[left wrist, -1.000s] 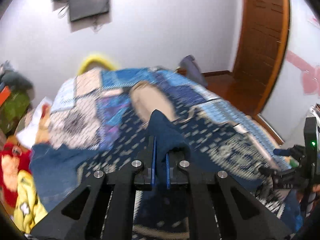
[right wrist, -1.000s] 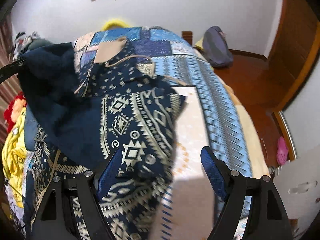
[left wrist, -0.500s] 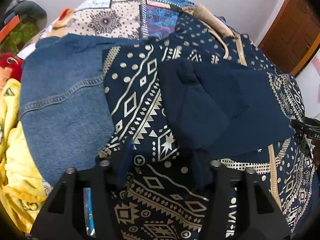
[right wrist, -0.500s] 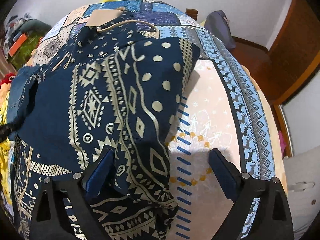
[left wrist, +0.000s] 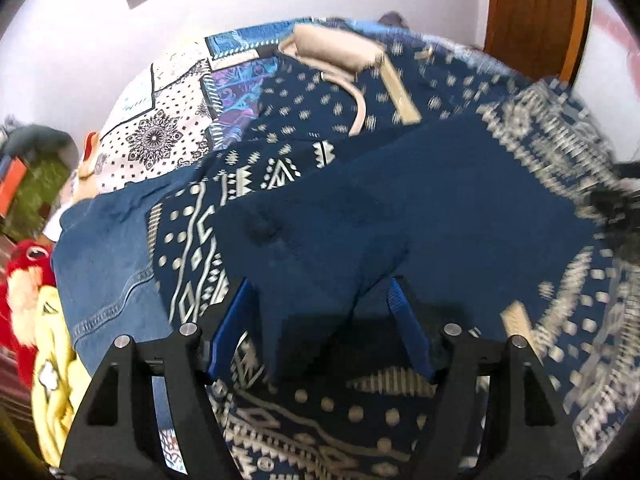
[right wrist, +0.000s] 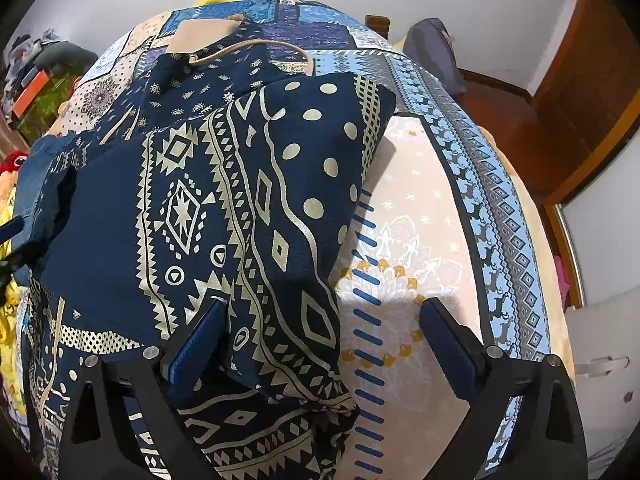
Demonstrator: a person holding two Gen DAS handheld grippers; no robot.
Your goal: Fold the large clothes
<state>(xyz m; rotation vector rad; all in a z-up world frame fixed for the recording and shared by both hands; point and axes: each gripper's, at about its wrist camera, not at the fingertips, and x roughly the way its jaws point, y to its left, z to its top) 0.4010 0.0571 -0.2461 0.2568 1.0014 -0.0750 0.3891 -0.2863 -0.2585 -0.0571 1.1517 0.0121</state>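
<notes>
The left gripper (left wrist: 320, 332) is spread wide and holds nothing. A plain dark blue flap (left wrist: 340, 232) of the big patterned robe (right wrist: 224, 216) lies between its fingers, loose on top of the rest. It looks like this flap was laid over on purpose, to make the robe narrower.

The right gripper (right wrist: 320, 344) is spread wide too, with nothing pinched. One finger (right wrist: 196, 348) sits over the robe's folded side and the other over the bare bed cover (right wrist: 420, 240). So it sits right at the fold edge, a good spot to press or tidy it.

The robe lies flat on the bed so it can be folded neatly. Beside it on the left is a blue jean jacket (left wrist: 104, 240), and past that a yellow cloth (left wrist: 52, 344) and a red toy (left wrist: 28, 264). These are off to the side, likely waiting.

Farther away is the robe's tan hood (left wrist: 332, 48), near the wall. A brown door (left wrist: 536, 12) stands behind.
</notes>
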